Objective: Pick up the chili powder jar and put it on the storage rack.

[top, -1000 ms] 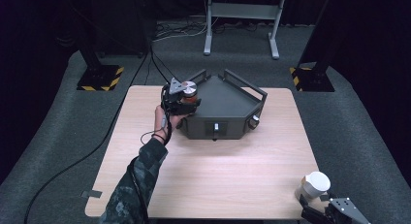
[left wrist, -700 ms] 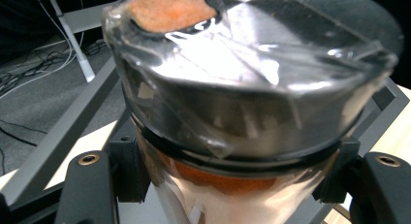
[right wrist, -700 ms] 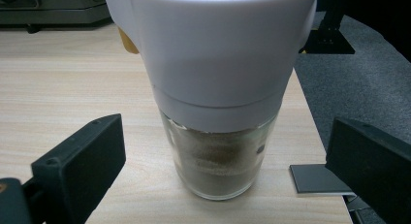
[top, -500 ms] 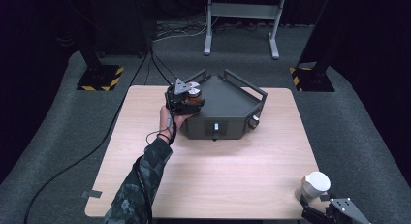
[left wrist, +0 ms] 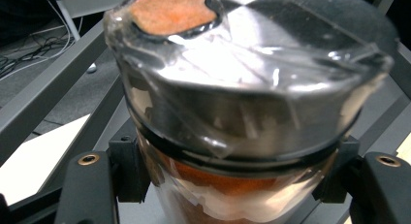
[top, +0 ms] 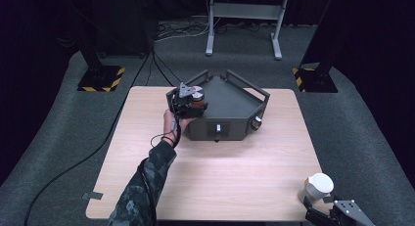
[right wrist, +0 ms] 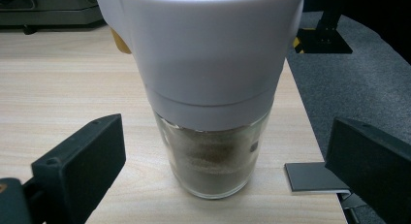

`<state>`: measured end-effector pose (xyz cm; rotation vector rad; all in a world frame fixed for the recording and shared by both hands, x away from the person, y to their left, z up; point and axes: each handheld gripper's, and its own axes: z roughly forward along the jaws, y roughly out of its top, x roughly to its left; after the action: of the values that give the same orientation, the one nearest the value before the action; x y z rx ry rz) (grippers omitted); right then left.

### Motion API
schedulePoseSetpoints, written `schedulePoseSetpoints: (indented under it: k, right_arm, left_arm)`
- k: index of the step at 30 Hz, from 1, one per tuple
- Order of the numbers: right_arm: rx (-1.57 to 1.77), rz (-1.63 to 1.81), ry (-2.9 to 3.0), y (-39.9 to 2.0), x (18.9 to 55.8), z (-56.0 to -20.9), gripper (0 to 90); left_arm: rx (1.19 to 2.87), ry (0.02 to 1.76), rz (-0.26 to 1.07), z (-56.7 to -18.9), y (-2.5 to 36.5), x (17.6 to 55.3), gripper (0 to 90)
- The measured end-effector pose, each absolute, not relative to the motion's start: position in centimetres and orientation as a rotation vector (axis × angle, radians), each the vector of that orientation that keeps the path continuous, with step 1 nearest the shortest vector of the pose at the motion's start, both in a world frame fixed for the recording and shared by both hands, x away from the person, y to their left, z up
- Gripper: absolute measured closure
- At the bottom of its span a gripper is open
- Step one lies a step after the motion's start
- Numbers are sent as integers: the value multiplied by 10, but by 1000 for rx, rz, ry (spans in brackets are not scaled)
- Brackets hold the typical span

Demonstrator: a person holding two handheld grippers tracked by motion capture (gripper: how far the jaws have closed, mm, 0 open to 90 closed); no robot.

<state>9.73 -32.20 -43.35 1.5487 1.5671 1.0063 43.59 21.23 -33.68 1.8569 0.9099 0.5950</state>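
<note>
We are holding a clear jar (left wrist: 242, 136) of orange-red powder, wrapped in crinkled film, over the left corner of the dark grey tray (top: 230, 101). The left gripper (top: 188, 101) is clamping it: in the left gripper view both black jaws are pressing the jar's sides just under its shoulder, so it is closed firmly on the jar.

Risks, as we judge them: the film is looking slick, so the jar may be slipping down between the pads; the jar is also passing close to the tray's raised rail (left wrist: 53, 112), and a knock there could be tipping it out of the grip.

Long axis is running bottom to cap, near upright, cap end pointing up and leaning slightly toward the camera.

Well away from the tray, at the table's (top: 220, 172) near right corner, the right gripper (right wrist: 223, 170) is standing wide open around a white-capped shaker (right wrist: 208, 88), jaws clear of its glass on both sides, gripping nothing.
</note>
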Motion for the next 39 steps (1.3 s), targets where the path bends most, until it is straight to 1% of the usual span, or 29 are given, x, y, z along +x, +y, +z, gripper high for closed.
schedulePoseSetpoints:
  k: [6,12,22,25,28,31,32,33,35,39]
  right_arm:
    - [1547,1005,1567,-321,97,-433,0]
    - [1551,1003,1567,-321,98,-433,0]
    - [1551,1000,1571,-321,98,-432,0]
    - [1551,999,1574,-320,98,-432,0]
    - [1550,999,1576,-320,98,-432,0]
    - [1550,1001,1574,-320,98,-432,0]
    - [1550,1001,1574,-320,98,-432,0]
    - [1550,1000,1575,-320,98,-432,0]
    - [1548,1001,1573,-320,98,-432,0]
    - [1547,1000,1570,-320,97,-432,0]
  left_arm:
    - [1815,937,569,-342,217,436,316]
    - [1808,939,574,-344,217,434,315]
    - [1819,963,580,-341,215,433,286]
    - [1833,999,583,-334,212,432,238]
    - [1847,1021,546,-326,216,434,168]
    - [1855,1025,525,-322,221,434,67]
    - [1858,1027,516,-320,223,434,67]
    - [1860,1029,500,-318,226,434,39]
    - [1858,1042,515,-316,227,428,9]
    - [1880,1044,520,-313,233,415,0]
